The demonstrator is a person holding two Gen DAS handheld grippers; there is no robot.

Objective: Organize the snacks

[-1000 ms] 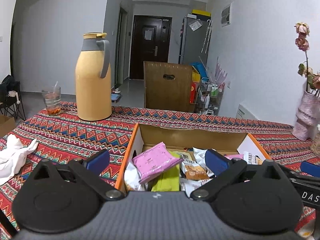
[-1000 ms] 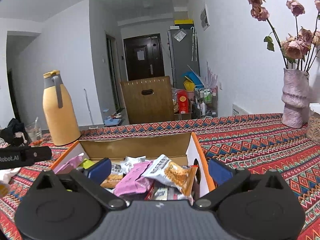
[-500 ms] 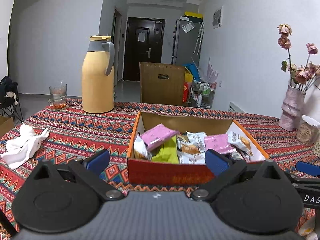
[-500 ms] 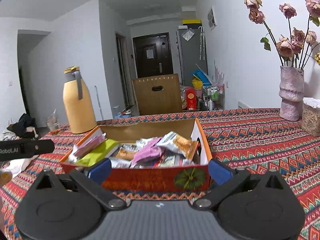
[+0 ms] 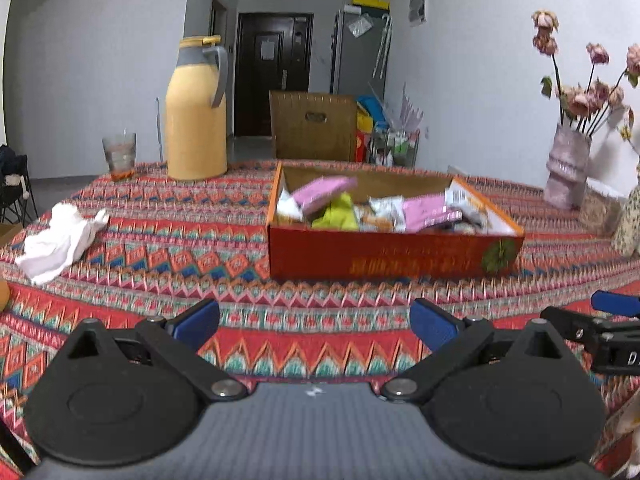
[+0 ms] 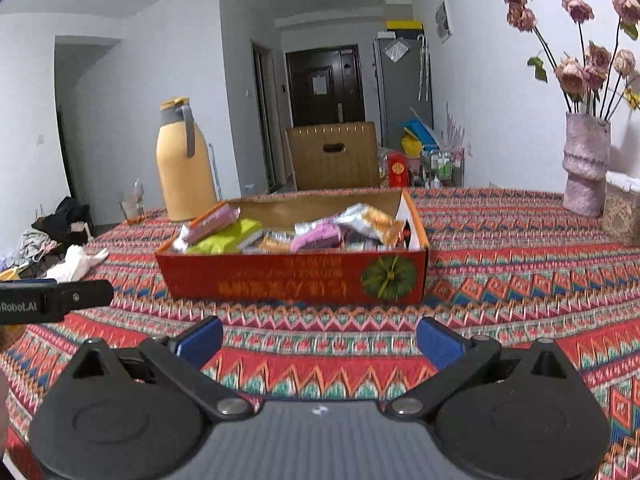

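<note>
An orange cardboard box [image 5: 384, 254] [image 6: 296, 282] sits on the patterned tablecloth, holding several snack packs: pink packs [image 5: 322, 192] [image 6: 316, 236], a green pack [image 5: 338, 214] [image 6: 224, 238] and silver-orange packs [image 6: 368, 218]. My left gripper [image 5: 314, 322] hangs open over the cloth, well short of the box, with nothing between its fingers. My right gripper [image 6: 320, 338] is open too, empty, in front of the box's near wall. Each gripper shows at the edge of the other's view.
A yellow thermos jug [image 5: 196, 120] [image 6: 182, 168] and a glass [image 5: 119, 156] stand at the back left. A crumpled white cloth [image 5: 60, 242] lies left. A pink vase with dried roses [image 6: 586, 168] and a jar [image 6: 622, 208] stand right. A chair back [image 5: 314, 126] is behind the table.
Both grippers have pulled back from above the box toward the near side of the table; the box now lies farther ahead. Both stay open and empty.
</note>
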